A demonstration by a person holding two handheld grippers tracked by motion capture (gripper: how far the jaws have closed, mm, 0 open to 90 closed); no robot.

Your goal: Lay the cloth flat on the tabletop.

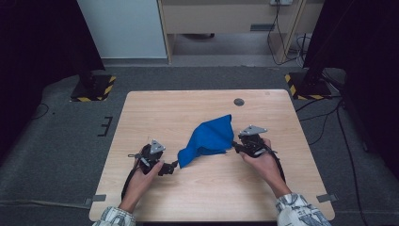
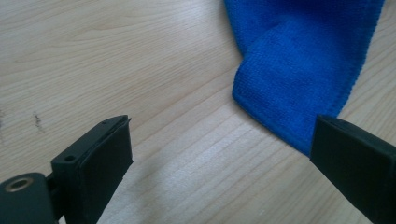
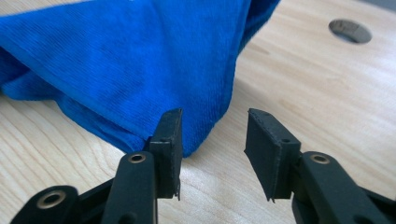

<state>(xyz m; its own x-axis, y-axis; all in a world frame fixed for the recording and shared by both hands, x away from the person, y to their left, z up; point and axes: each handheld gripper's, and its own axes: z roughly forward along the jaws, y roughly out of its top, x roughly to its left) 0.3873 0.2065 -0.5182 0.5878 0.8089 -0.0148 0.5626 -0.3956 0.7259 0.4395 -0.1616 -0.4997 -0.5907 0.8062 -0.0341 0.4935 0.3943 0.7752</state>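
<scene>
with both grippers' fingers (image 3: 170,140) open and empty, close squarely on blue cloth (image 1: 209,136) corners, low to table (image 1: 155,108).

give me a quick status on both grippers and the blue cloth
Left gripper open, jaws straddling a corner of the crumpled blue microfibre cloth. Right gripper open at its edge, gripping nothing. Nothing in the way.

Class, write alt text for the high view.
A crumpled blue cloth lies on a wooden table, with a hand-held tool at each side: the left tool and the right tool, both close to it.
</scene>
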